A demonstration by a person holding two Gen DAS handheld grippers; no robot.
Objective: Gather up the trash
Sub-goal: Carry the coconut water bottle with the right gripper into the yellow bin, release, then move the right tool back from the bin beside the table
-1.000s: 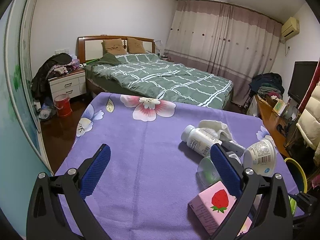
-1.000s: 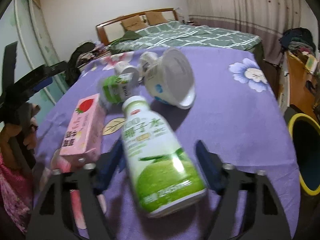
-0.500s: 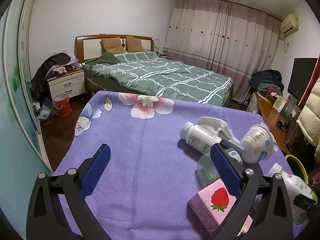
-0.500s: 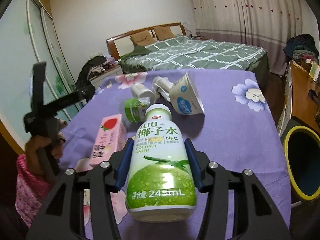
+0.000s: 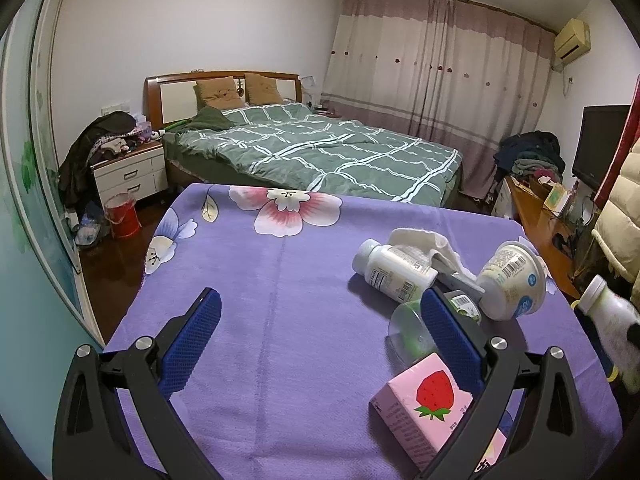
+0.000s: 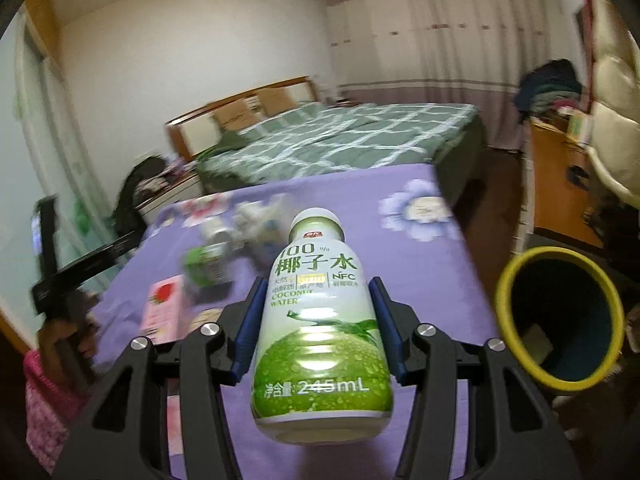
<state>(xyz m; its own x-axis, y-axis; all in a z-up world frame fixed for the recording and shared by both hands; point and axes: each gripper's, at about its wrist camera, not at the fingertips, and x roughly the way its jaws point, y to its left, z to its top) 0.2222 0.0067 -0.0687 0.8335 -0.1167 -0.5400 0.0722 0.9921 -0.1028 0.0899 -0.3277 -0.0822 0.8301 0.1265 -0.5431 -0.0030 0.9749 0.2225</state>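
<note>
Right gripper [image 6: 316, 316]: pads pinch the bottle at both sides of its body
Bottle [image 6: 320, 332]: coconut water, green-and-white label, white cap; clamped in the right gripper, clear of the table, cap pointing away from the hand; also seen at the right edge of the left view [image 5: 610, 322]
Left gripper [image 5: 320, 340]: jaws spread wide, nothing between them, held above the near part of the table
Table [image 5: 280, 320]: covered by a purple cloth with flower prints
Carton [image 5: 424, 404]: pink, strawberry picture, lies on the cloth just beside the left gripper's right finger
Pill bottle [image 5: 394, 270]: white, lies on its side beyond the carton
Cup [image 5: 514, 284]: white tub with barcode, tipped on its side, near the pill bottle
Clear cup [image 5: 408, 332]: lies between pill bottle and carton
Bin [image 6: 560, 320]: dark, yellow rim, stands on the floor beside the table's right edge, mouth open
Background: bed [image 5: 320, 152] with green checked cover
</note>
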